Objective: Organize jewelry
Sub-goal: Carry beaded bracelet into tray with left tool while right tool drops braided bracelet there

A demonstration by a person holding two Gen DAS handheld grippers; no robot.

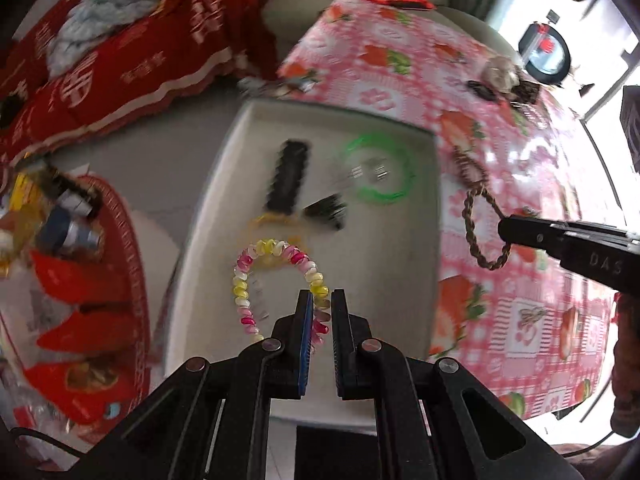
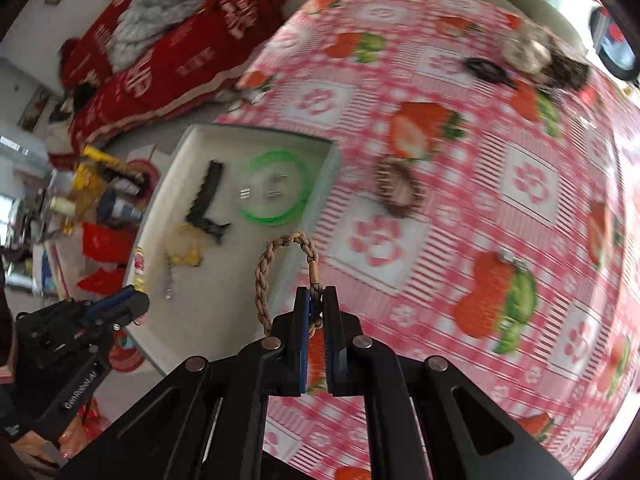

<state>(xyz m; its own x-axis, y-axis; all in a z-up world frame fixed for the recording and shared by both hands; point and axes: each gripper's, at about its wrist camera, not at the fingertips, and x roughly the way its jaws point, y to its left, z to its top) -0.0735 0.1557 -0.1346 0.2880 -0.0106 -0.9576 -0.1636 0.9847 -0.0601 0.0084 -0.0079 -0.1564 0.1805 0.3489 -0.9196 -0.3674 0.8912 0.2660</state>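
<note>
Bare tabletop (image 2: 460, 208) right of the tray (image 2: 320, 184); a brown bracelet (image 2: 398, 190) lies near its rim.

I'm seeing a pink-yellow-white coil (image 1: 276, 280), a tan braid (image 2: 280, 276), a green ring (image 1: 378, 168) glowing in the white tray (image 1: 400, 264), strawberries dotting the pink-checked cloth (image 2: 460, 208).

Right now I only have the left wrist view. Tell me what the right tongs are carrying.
Observer: The right tongs are shut on a braided cord bracelet.
Operator: Say what else lies loose on the tablecloth.
Observer: A second brown bracelet lies right of the white tray.
Operator: Name anything nearer the right side.
Observer: A small silver clasp-like piece sits on a strawberry print; too blurred to identify.
</note>
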